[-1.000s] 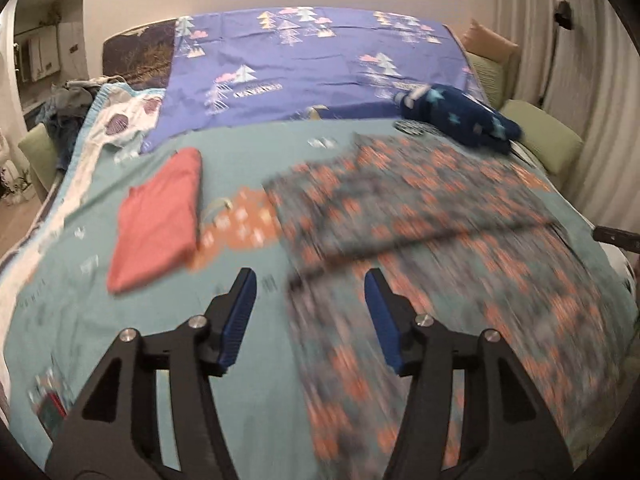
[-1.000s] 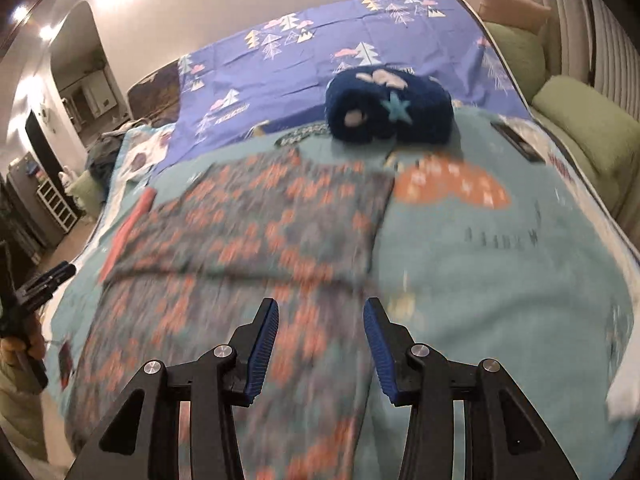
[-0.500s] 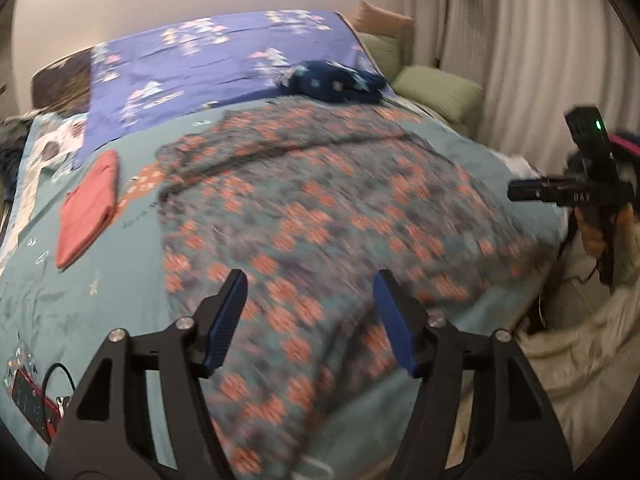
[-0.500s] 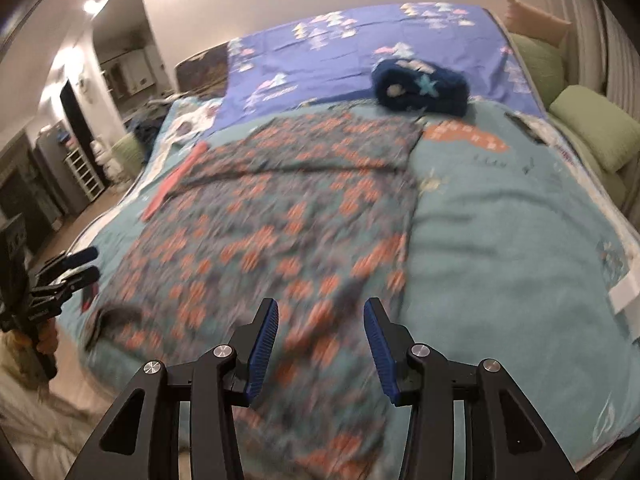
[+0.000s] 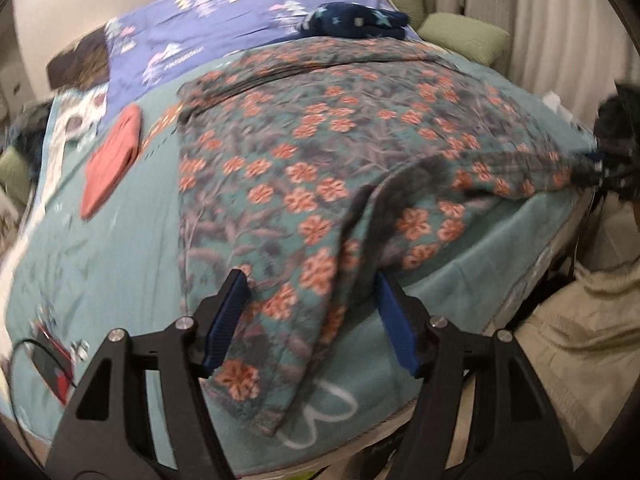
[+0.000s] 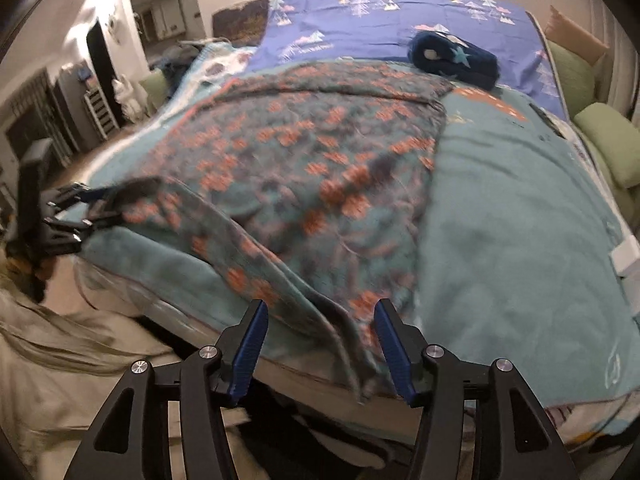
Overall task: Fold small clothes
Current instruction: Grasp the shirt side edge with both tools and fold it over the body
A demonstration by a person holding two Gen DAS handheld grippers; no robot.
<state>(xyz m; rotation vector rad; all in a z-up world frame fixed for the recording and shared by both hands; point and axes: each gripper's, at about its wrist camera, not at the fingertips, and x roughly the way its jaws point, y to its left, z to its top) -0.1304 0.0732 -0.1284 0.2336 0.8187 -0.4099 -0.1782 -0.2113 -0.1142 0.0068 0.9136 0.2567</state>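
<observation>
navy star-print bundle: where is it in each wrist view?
Left wrist: navy star-print bundle at top, right of centre, beyond the floral garment.
Right wrist: the bundle upper right, beside the garment's far right corner.
Shared landmark: purple tree-print sheet behind it.

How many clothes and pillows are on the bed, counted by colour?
Flowery teal and orange clothes: 1, the big flowery garment.
Pink-red clothes: 1, the folded pink-red piece.
Dark blue with stars: 1, the rolled-up starry bundle.
Green pillows: 2, the near green pillow and the far green pillow.
Total: 5
</observation>
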